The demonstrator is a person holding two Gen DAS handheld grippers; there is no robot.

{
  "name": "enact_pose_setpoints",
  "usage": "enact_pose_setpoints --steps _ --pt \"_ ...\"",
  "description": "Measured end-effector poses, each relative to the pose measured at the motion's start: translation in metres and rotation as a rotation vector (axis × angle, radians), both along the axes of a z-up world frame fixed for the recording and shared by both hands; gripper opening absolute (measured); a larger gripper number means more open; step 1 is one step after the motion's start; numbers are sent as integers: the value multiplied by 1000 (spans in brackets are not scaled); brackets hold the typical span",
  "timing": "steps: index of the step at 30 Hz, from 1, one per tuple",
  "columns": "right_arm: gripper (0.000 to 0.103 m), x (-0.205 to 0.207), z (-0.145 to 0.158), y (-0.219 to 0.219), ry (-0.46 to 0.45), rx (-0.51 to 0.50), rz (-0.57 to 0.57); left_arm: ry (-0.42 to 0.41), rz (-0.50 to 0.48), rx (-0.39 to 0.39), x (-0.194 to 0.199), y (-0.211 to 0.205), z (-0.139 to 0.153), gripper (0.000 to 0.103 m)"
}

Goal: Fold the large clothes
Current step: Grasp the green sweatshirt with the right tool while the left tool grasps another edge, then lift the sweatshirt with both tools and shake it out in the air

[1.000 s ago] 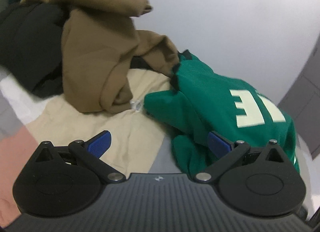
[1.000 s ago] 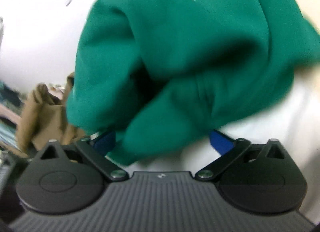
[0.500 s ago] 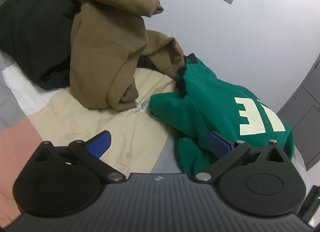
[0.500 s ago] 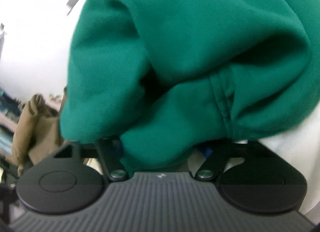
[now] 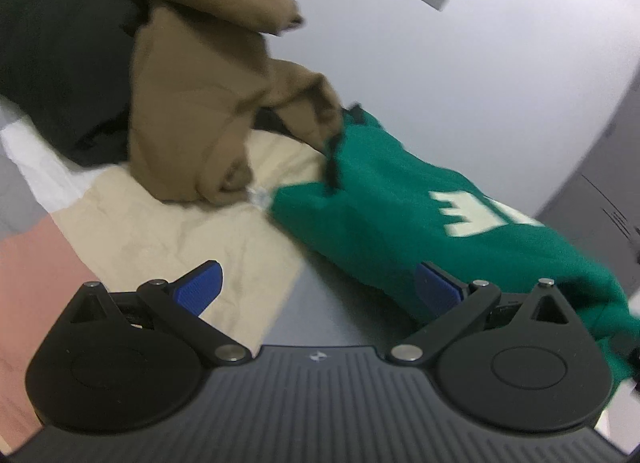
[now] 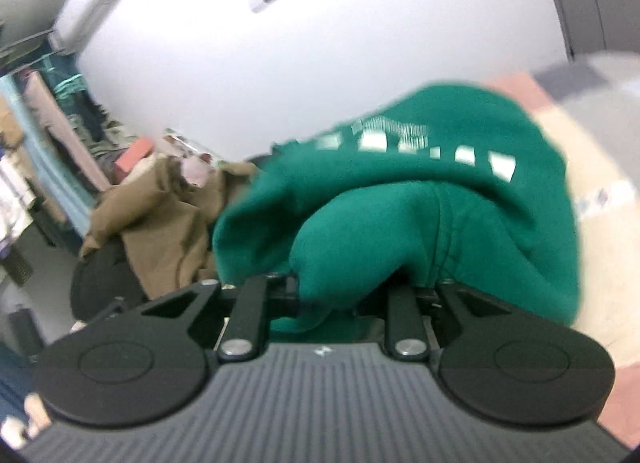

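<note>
A green sweatshirt (image 5: pixel 400 223) with pale lettering lies crumpled on the right of the patchwork bedspread (image 5: pixel 160 231). My left gripper (image 5: pixel 318 289) hovers low over the bed, open, with nothing between its blue pads; the right pad (image 5: pixel 436 289) sits just by the sweatshirt's near edge. In the right wrist view a bunched fold of the green sweatshirt (image 6: pixel 400 223) fills the space between the fingers of my right gripper (image 6: pixel 344 295). Its jaws are closing on that fold and hold it lifted off the bed; the fingertips are hidden by fabric.
A brown garment (image 5: pixel 192 103) drapes over a black one (image 5: pixel 60 71) at the back left of the bed. A white wall (image 5: pixel 440 83) runs behind, a grey cabinet (image 5: pixel 600 183) stands at the right. Hanging clothes (image 6: pixel 40 143) crowd the far left.
The right gripper went from wide open around the green fold to clamped on it, rolled and rose with it. In the left view the sweatshirt is pulled up and to the right.
</note>
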State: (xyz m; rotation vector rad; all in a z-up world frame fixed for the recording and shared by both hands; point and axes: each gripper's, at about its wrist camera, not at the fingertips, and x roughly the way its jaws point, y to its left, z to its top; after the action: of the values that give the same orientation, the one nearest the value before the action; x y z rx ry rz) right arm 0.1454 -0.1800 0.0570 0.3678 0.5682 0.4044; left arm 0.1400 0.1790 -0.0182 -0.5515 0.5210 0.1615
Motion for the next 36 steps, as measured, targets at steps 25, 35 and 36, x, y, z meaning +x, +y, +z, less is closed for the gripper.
enact_pose_setpoints --steps 25,35,36 --pt "80 -55 -77 -132 296 226 5 186 -202 -517 21 -79 -102 102" --pt "81 -30 -94 -190 332 349 -296 146 -230 -558 51 -108 -119 102" --pt "81 -24 -97 -190 350 352 -294 141 -233 -565 55 -112 -121 101"
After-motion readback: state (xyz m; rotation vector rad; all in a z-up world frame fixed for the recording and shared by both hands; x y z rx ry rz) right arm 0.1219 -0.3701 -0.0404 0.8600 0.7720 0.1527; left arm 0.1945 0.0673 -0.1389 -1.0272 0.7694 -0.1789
